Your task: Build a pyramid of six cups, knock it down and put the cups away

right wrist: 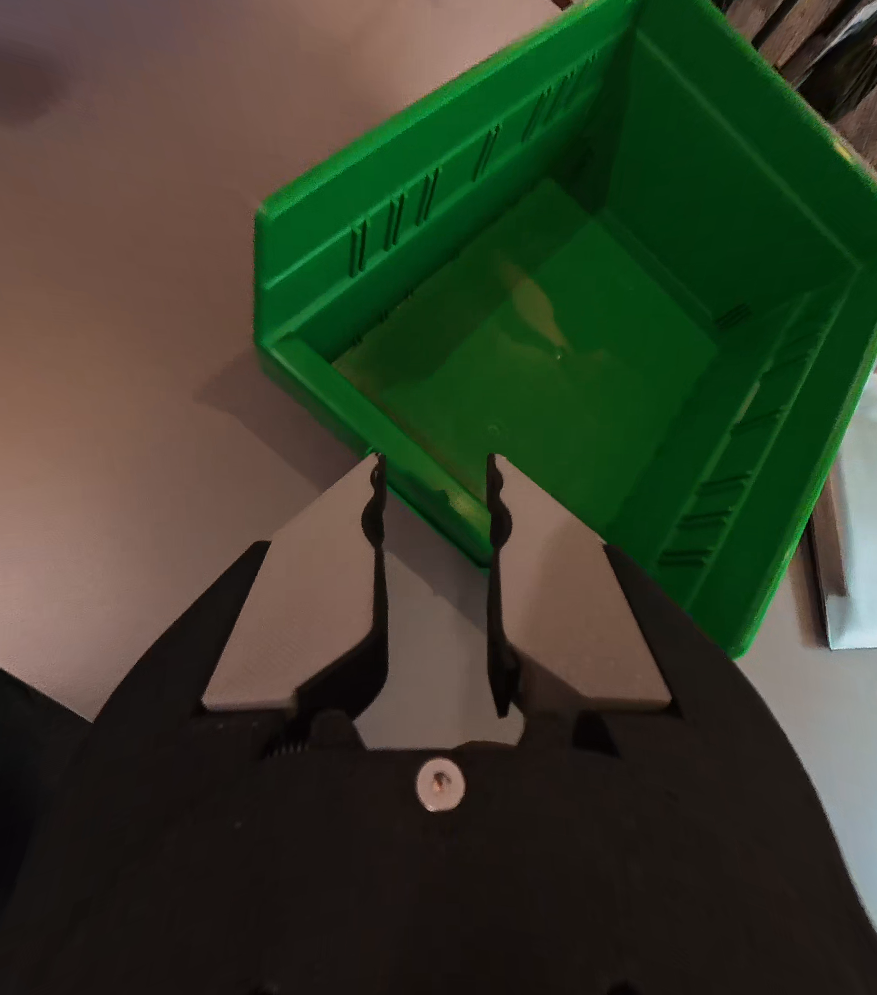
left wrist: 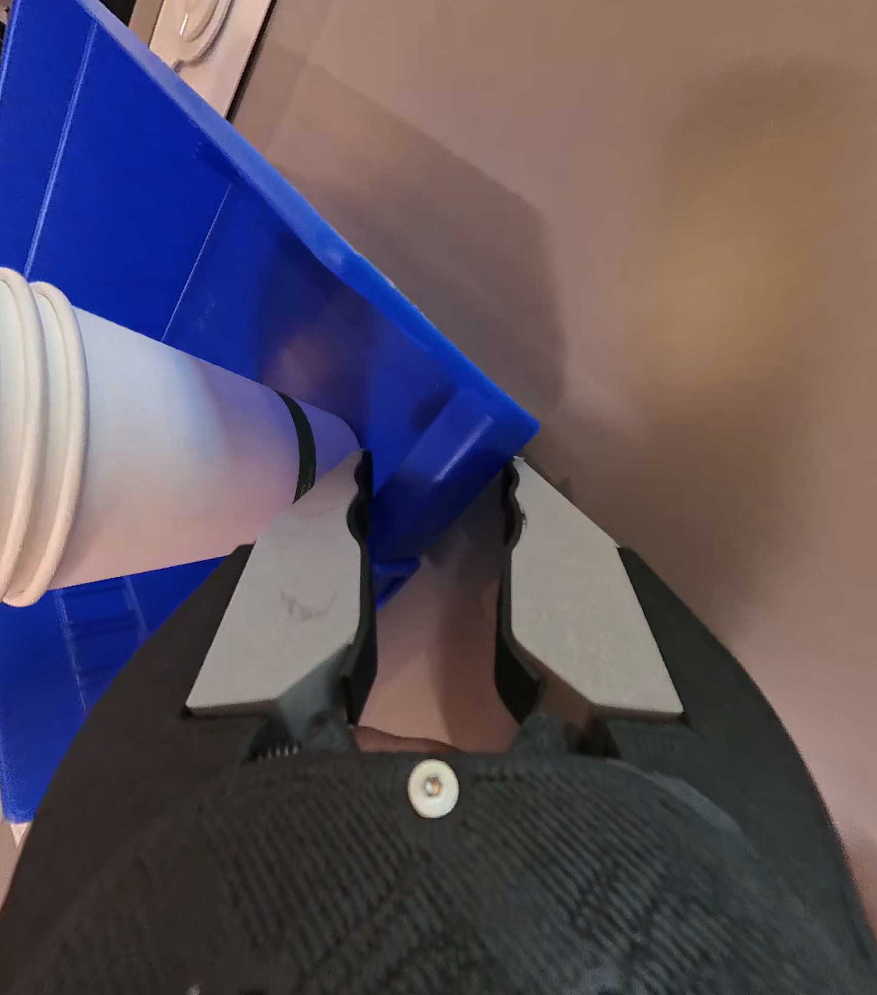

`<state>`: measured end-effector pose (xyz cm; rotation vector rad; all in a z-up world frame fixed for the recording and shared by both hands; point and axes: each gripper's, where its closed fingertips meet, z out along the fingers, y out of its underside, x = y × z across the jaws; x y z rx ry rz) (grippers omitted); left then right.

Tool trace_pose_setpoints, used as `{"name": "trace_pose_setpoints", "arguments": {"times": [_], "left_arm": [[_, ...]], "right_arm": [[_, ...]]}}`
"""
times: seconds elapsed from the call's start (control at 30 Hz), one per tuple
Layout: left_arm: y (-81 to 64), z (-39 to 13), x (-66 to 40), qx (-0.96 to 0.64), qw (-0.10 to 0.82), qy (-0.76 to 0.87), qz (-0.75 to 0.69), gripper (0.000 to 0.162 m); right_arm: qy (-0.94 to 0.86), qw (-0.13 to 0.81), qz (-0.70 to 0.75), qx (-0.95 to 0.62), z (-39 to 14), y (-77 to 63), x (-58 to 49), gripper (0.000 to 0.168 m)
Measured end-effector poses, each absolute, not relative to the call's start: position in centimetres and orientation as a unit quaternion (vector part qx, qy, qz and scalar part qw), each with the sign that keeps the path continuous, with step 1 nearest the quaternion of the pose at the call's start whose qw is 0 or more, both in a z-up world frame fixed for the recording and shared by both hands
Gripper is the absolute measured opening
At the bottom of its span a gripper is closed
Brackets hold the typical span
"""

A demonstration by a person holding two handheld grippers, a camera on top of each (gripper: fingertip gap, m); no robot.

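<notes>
Left gripper (left wrist: 436, 463): jaws apart, empty; blue bin (left wrist: 167, 226) corner ahead; nested white cups (left wrist: 102, 447) at 9 o'clock, possibly inside. Right gripper (right wrist: 435, 463): jaws apart, empty; green bin (right wrist: 748, 177) rim at 1 o'clock; bare tabletop (right wrist: 102, 323) leftward.

1. The left wrist view looks forward along the left gripper (left wrist: 436, 463), very near a blue bin (left wrist: 167, 226), and is strongly rolled, so the bin and a stack of white cups (left wrist: 118, 431) run diagonally across the picture.
2. The right wrist view looks steeply down along the right gripper (right wrist: 435, 457) into a green bin (right wrist: 667, 177), near its low front wall.
3. Both views show the grey-brown table (left wrist: 694, 269) (right wrist: 102, 323); neither shows the other's bin or gripper.
</notes>
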<state>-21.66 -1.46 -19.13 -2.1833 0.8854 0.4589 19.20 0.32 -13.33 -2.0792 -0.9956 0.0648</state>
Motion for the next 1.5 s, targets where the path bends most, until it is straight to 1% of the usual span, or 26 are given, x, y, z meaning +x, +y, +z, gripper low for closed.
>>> {"name": "trace_pose_setpoints", "arguments": {"times": [0.1, 0.27, 0.33, 0.43, 0.5, 0.57, 0.73, 0.8, 0.83, 0.9, 0.97, 1.03, 1.13, 1.23, 1.3, 1.33, 1.4, 1.5], "left_arm": [[-1.8, -19.2, -22.7, -0.853, 0.357, 0.338, 0.174, 0.048], [-2.8, -19.3, -25.1, -0.863, 0.349, 0.325, 0.165, 0.049], [-3.2, -19.3, -26.2, -0.868, 0.344, 0.316, 0.166, 0.049], [-3.7, -19.3, -27.7, -0.876, 0.335, 0.300, 0.173, 0.050], [-3.9, -19.3, -28.3, -0.879, 0.332, 0.293, 0.178, 0.049], [-3.8, -19.3, -28.5, -0.880, 0.332, 0.287, 0.181, 0.050], [-3.9, -19.3, -28.6, -0.882, 0.325, 0.285, 0.188, 0.050], [-4.5, -19.3, -28.8, -0.887, 0.307, 0.284, 0.195, 0.051], [-5.0, -19.3, -29.1, -0.890, 0.295, 0.283, 0.203, 0.052], [-5.7, -18.5, -29.5, -0.888, 0.287, 0.281, 0.222, 0.048], [-6.1, -17.2, -29.3, -0.885, 0.305, 0.273, 0.222, 0.047], [-6.5, -15.5, -29.5, -0.881, 0.327, 0.258, 0.224, 0.045], [-7.0, -12.8, -29.8, -0.867, 0.367, 0.238, 0.241, 0.045], [-6.8, -9.5, -29.1, -0.841, 0.433, 0.216, 0.244, 0.044], [-6.4, -7.1, -28.4, -0.818, 0.489, 0.192, 0.232, 0.040], [-6.2, -5.8, -28.3, -0.806, 0.520, 0.171, 0.227, 0.035], [-6.0, -2.8, -28.8, -0.771, 0.583, 0.120, 0.226, 0.029], [-7.0, 1.6, -29.7, -0.706, 0.669, 0.057, 0.226, 0.026]], "right_arm": [[-0.404, 0.414, 0.036, -0.815, -13.2, 0.2, 18.2, 0.032], [-0.434, 0.383, 0.078, -0.812, -15.3, -0.6, 15.5, 0.035], [-0.438, 0.375, 0.067, -0.814, -16.1, -0.3, 15.3, 0.036], [-0.432, 0.367, 0.009, -0.824, -17.1, 0.9, 17.0, 0.035], [-0.429, 0.362, 0.008, -0.828, -17.5, 1.1, 17.7, 0.040], [-0.407, 0.361, 0.018, -0.839, -17.5, 1.6, 18.3, 0.046], [-0.364, 0.386, -0.006, -0.847, -17.4, 3.4, 19.9, 0.051], [-0.347, 0.391, -0.019, -0.852, -17.1, 3.7, 20.4, 0.052], [-0.340, 0.396, -0.021, -0.853, -16.6, 3.7, 20.5, 0.052], [-0.327, 0.426, -0.014, -0.843, -14.9, 3.7, 20.1, 0.051], [-0.318, 0.471, 0.003, -0.823, -12.4, 3.4, 19.4, 0.048], [-0.321, 0.498, 0.033, -0.805, -10.4, 2.4, 18.4, 0.050], [-0.340, 0.519, 0.118, -0.775, -7.8, 0.0, 15.7, 0.054], [-0.371, 0.527, 0.207, -0.736, -6.2, -2.7, 12.1, 0.057], [-0.389, 0.532, 0.243, -0.712, -6.2, -3.8, 9.9, 0.056], [-0.391, 0.536, 0.250, -0.705, -6.4, -3.8, 9.0, 0.055], [-0.390, 0.536, 0.254, -0.704, -7.8, -3.4, 7.4, 0.055], [-0.390, 0.540, 0.255, -0.700, -10.5, -2.3, 5.9, 0.055]]}}
